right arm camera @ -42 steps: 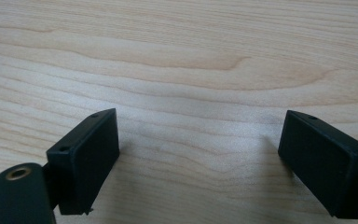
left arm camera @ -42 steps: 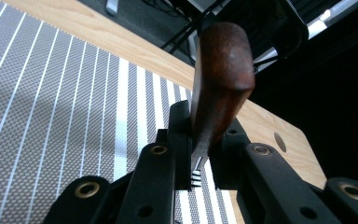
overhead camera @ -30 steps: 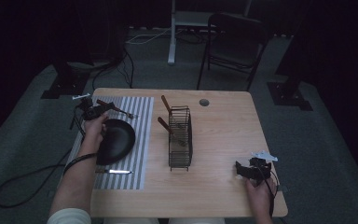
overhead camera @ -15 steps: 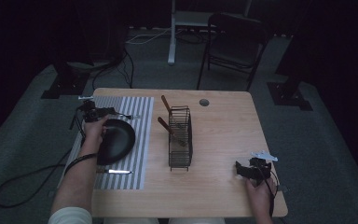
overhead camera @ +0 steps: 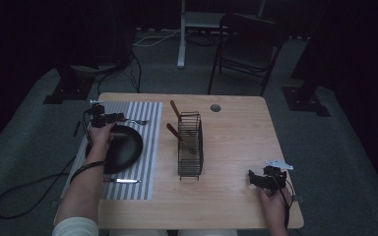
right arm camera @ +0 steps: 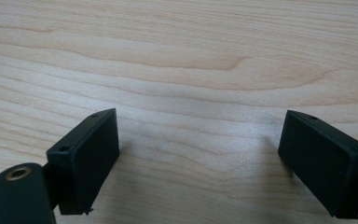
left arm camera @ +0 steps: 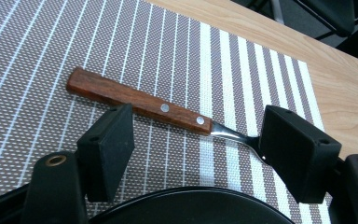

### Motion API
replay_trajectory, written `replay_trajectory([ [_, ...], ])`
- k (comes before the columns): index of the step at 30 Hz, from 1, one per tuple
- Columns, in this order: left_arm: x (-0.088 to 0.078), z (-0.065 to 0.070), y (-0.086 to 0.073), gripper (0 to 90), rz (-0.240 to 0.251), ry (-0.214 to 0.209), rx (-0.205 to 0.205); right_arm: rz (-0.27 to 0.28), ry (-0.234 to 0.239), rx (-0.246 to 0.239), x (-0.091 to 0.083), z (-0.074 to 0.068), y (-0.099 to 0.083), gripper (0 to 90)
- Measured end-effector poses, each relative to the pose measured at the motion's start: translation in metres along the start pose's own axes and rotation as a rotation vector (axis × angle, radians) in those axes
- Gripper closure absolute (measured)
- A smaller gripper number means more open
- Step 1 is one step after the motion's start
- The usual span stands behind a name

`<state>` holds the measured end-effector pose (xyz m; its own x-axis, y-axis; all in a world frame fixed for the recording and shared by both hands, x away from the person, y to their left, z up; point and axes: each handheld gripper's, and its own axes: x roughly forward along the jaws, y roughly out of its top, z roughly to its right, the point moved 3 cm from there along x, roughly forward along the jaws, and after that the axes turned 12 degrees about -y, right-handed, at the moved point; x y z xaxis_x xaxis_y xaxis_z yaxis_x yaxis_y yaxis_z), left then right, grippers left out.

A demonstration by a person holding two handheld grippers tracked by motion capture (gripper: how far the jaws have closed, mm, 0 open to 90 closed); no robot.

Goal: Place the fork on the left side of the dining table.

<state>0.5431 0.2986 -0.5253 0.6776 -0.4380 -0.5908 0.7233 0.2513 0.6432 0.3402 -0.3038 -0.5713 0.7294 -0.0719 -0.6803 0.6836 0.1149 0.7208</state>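
Your left gripper (left arm camera: 196, 154) has just been opening, fingers released around the wooden-handled steel fork (left arm camera: 140, 103) lying placed on the striped mat (left arm camera: 37, 60); right gripper (right arm camera: 200, 158) waits open.

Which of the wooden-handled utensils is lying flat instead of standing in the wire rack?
The wooden-handled fork on the striped placemat, just beyond the black plate. It lies flat between the left gripper's open jaws; the other two wooden handles stand tilted in the wire rack.

A wood-handled utensil (left arm camera: 140, 103) with metal rivets and shiny neck lies on a woven striped placemat (left arm camera: 37, 56). The table (right arm camera: 177, 56) is pale, smooth-grained wood; the plate (left arm camera: 191, 207) glossy black
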Motion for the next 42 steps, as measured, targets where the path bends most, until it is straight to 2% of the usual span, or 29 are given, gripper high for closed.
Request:
replay_trajectory([
  [4,-0.003,0.004,-0.002,26.7,-0.009,0.025,0.048,0.0,0.0,0.0,0.0,0.0,0.0,12.0],
  [8,-0.01,0.007,-0.004,26.8,0.001,0.032,0.057,0.0,0.0,0.0,0.0,0.0,0.0,12.0],
  [13,-0.017,0.012,-0.008,26.7,-0.013,0.049,0.102,0.0,0.0,0.0,0.0,0.0,0.0,12.0],
  [15,-0.022,0.016,-0.009,26.7,-0.015,0.067,0.138,0.0,0.0,0.0,0.0,0.0,0.0,12.0],
  [24,-0.044,0.028,-0.018,26.8,-0.012,0.084,0.206,0.0,0.0,0.001,0.0,0.0,0.0,12.0],
  [32,-0.064,0.029,-0.033,26.8,-0.005,0.065,0.219,-0.001,0.0,0.001,0.0,0.0,0.0,12.0],
  [35,-0.068,0.027,-0.041,26.8,-0.022,0.058,0.231,0.0,0.0,0.0,0.0,0.0,0.0,12.0],
  [38,-0.07,0.028,-0.048,26.8,-0.032,0.038,0.22,0.0,0.0,0.0,0.0,0.0,0.0,12.0],
  [42,-0.072,0.029,-0.054,26.8,-0.032,0.038,0.23,0.0,0.0,0.0,0.0,0.0,0.0,11.9],
])
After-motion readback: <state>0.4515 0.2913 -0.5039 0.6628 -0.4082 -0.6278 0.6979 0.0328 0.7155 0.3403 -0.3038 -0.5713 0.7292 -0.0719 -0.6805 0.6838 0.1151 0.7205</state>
